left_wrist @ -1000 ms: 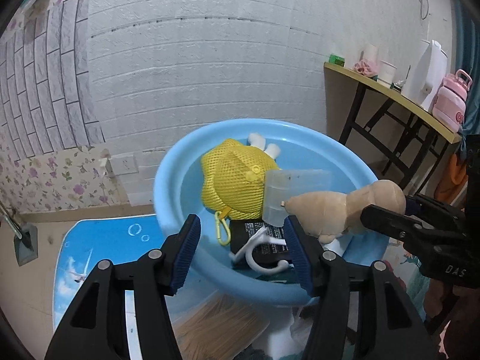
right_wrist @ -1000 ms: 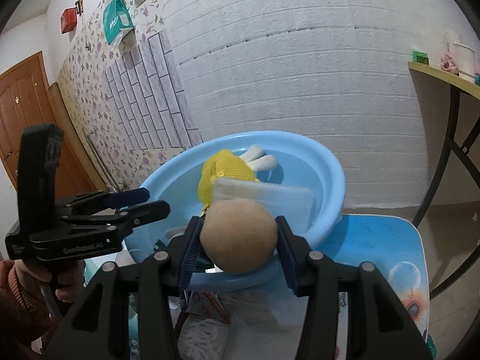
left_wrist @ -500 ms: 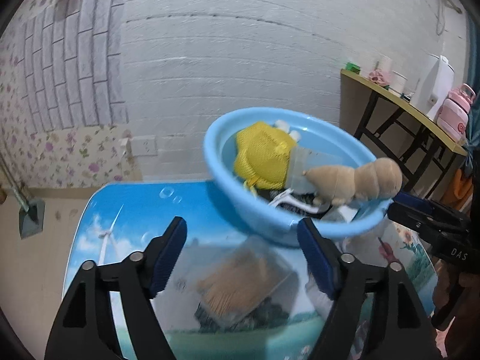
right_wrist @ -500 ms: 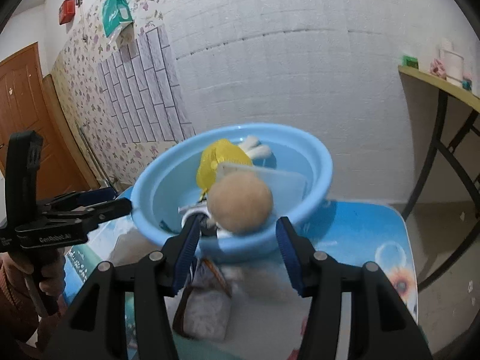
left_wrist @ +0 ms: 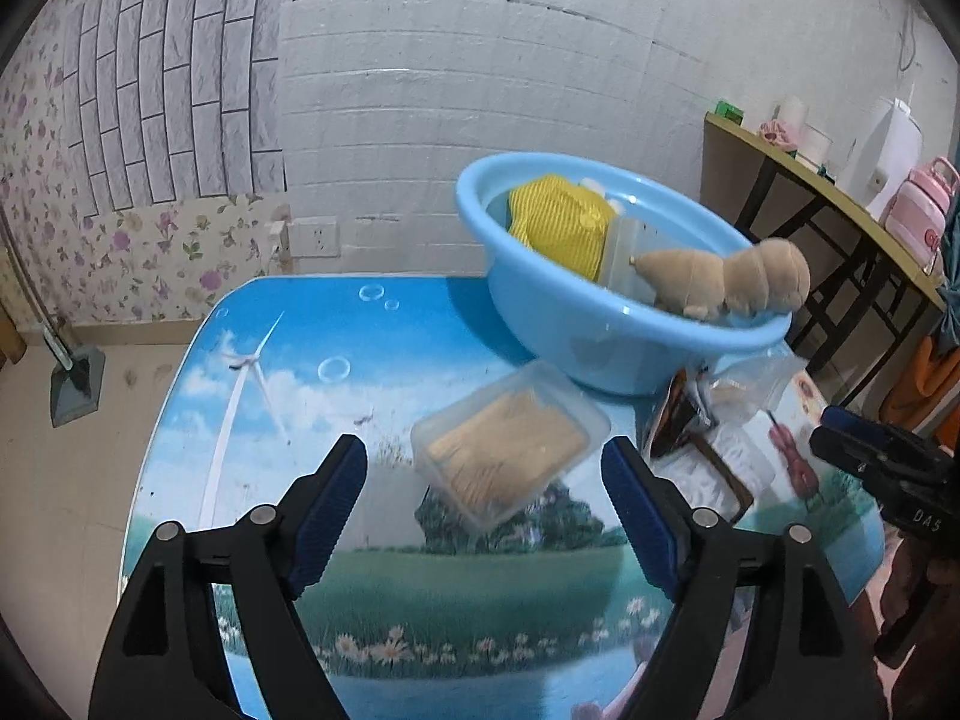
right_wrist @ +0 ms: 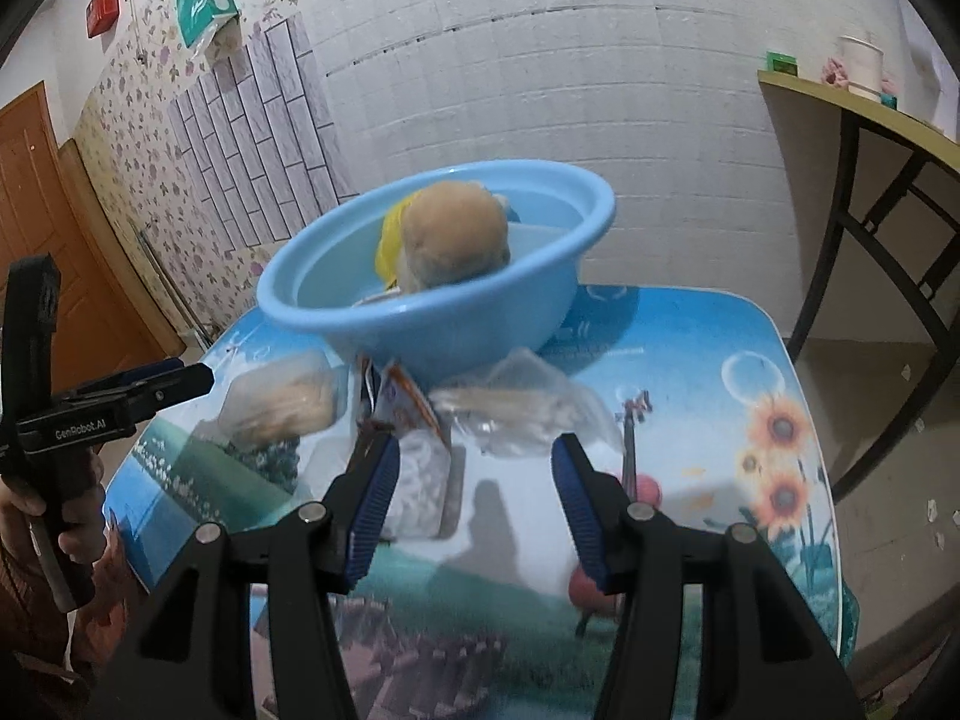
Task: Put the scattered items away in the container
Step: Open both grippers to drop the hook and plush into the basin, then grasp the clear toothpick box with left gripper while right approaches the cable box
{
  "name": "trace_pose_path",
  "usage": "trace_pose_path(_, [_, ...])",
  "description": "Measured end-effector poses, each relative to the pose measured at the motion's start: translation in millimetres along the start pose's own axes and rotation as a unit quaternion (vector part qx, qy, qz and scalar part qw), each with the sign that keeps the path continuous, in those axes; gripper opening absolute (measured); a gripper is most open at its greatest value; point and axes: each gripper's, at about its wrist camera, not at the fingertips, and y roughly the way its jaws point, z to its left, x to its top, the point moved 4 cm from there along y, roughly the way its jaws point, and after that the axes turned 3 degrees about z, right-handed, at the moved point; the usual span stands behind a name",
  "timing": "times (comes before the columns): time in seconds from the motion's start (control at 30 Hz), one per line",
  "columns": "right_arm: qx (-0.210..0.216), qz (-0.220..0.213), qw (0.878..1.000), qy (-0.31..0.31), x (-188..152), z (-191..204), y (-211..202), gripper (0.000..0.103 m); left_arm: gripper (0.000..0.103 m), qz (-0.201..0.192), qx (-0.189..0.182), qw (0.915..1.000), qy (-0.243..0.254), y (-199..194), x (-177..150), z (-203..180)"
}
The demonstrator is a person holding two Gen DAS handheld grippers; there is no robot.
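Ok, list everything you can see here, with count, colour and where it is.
basin: one, light blue, far side of table
plush toy: one, tan, in basin, over rim
mesh bag: one, yellow, in basin
clear box: one, tan sticks inside, on table before basin
packets: several, clear and white, beside box
table: one, blue landscape print
side table: one, cups, pink bottle
left gripper: fingers opening, empty
right gripper: open, empty

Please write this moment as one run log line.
left gripper: opening, empty | right gripper: open, empty | plush toy: in basin | clear box, packets: on table
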Motion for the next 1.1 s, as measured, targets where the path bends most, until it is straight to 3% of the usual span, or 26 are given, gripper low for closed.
trace_pose_path(0.4, [-0.006, 0.010, 1.000, 0.009, -11, -3, -4, 0.053, 0.087, 0.043, 0.029, 0.9986, -0.004, 9, -24, 14])
trace_pose_path(0.7, [0.003, 0.023, 1.000, 0.008, -13, 7, 4, 0.053, 0.087, 0.045, 0.033, 0.9982, 0.022, 13, -25, 11])
trace_pose_path(0.83, [0.008, 0.028, 1.000, -0.005, -13, 24, 8, 0.065, 0.087, 0.043, 0.030, 0.9982, 0.028, 15, -23, 10])
trace_pose_path(1.03, [0.015, 0.044, 0.999, -0.025, -16, 47, 18, 0.066, 0.087, 0.040, 0.029, 0.9969, 0.061, 21, -17, 12])
trace_pose_path(1.1, [0.012, 0.052, 0.998, -0.028, -18, 51, 23, 0.071, 0.088, 0.044, 0.028, 0.9958, 0.075, 26, -15, 13])
